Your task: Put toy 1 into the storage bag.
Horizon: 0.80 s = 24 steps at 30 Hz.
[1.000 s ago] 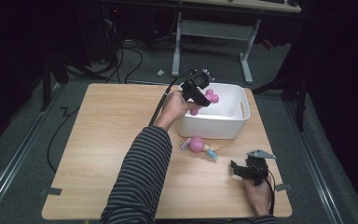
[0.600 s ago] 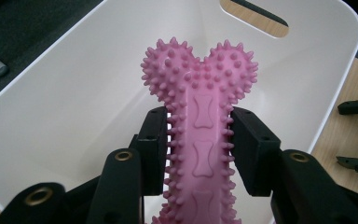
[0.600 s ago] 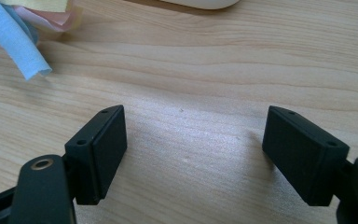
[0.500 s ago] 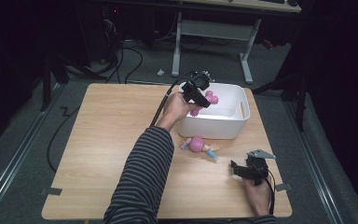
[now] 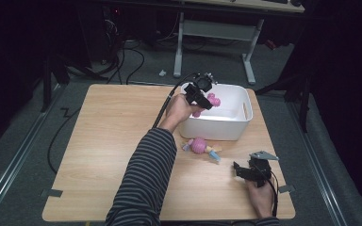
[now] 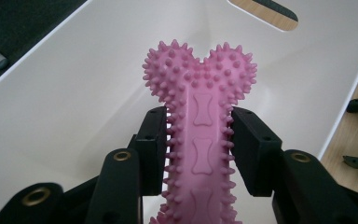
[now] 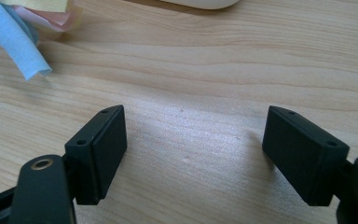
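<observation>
My left gripper [image 5: 202, 100] hangs over the near left part of the white bin [image 5: 231, 128], shut on a pink spiky bone toy [image 5: 213, 100]. In the left gripper view the bone [image 6: 200, 74] stands upright between the pads [image 6: 151, 140], its knobbed end above them and the bin's white wall [image 6: 65, 93] behind. The jaws have just been opening slightly, with the bone still between them and its spikes touching both pads. My right gripper [image 5: 239, 170] rests low at the table's front right, open with nothing in it [image 7: 193, 140].
A pink ball toy with blue and yellow strips [image 5: 199, 145] lies on the wooden table [image 5: 103, 141] just in front of the bin; its blue strip [image 7: 14, 37] lies far left of the right jaws. A striped sleeve [image 5: 143, 183] crosses the table's middle.
</observation>
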Tool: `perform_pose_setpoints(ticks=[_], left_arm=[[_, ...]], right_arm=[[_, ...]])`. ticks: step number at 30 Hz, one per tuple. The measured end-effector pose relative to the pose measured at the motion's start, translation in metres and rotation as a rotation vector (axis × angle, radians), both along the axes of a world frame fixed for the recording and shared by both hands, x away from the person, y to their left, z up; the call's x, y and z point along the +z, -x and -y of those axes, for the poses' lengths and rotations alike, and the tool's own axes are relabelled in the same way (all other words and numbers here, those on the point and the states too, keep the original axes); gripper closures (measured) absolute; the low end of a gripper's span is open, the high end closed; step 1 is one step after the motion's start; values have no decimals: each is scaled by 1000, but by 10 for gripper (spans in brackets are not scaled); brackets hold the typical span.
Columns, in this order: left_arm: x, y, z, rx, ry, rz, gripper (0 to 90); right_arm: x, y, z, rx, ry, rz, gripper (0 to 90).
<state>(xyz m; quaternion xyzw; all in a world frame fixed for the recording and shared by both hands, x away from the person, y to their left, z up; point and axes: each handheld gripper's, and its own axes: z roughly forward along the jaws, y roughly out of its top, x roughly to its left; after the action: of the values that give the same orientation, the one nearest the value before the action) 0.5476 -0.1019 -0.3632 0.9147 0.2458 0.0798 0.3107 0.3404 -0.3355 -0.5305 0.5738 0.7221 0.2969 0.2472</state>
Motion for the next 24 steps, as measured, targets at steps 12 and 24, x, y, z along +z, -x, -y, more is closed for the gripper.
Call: perform_pose_setpoints(ticks=[12,24], left_arm=[[8,7,-5,-2,8,19,513],[37,24,-44,16,40,80,480]], right_arm=[[0,0,0,1,-1,-1,215],[0,0,0,3,0,2,215]])
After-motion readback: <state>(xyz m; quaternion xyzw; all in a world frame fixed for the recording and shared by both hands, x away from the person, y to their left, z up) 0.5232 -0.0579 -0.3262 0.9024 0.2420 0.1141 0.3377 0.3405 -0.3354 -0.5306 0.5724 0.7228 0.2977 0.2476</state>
